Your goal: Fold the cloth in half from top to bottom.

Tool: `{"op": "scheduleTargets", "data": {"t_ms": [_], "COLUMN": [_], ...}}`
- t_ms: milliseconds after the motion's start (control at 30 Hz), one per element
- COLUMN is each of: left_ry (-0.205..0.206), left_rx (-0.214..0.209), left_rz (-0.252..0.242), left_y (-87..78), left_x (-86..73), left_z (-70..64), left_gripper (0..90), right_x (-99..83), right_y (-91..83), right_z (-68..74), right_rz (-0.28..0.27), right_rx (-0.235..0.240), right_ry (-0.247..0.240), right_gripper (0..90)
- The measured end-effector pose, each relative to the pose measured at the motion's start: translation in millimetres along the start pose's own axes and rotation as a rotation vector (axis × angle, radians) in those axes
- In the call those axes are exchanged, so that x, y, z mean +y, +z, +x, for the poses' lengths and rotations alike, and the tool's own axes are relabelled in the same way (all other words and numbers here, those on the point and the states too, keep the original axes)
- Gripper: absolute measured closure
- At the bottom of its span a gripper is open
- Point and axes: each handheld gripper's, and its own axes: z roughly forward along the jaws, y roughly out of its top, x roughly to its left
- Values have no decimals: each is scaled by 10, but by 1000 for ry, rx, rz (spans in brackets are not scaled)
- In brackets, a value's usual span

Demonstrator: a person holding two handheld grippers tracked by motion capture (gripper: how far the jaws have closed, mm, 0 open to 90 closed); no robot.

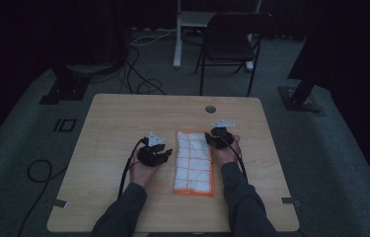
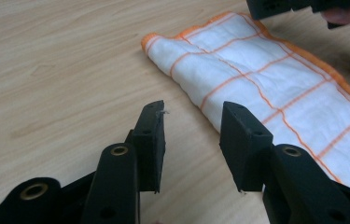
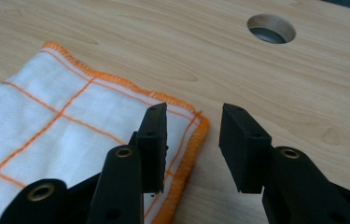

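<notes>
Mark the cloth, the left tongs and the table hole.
cloth [image 1: 193, 160], high view, middle of the white checks
left tongs [image 2: 192, 140], left gripper view, gap between tips
table hole [image 3: 271, 28], right gripper view, its opening

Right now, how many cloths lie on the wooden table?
1: a folded white cloth with orange grid lines and orange hem lies mid-table between the left gripper and right gripper. Nothing seems hidden.
</notes>
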Motion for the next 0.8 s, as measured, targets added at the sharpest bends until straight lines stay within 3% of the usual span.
{"op": "scheduleTargets", "data": {"t_ms": [200,600,800], "left_ry": [-26,-39,-77], "left_rx": [1,12,15], "left_rz": [-4,33,51], "left_y": [126,419,561], "left_x": [79,176,193], "left_z": [26,-34,-37], "left_gripper": [589,528,501], "right_x": [-5,-108,-150], "right_y": [-46,-136,-134], "right_z": [32,81,112], "right_rz": [8,37,58], "right_rx": [11,27,41], "right_ry": [5,14,13], "right_gripper": [597,577,560]}}
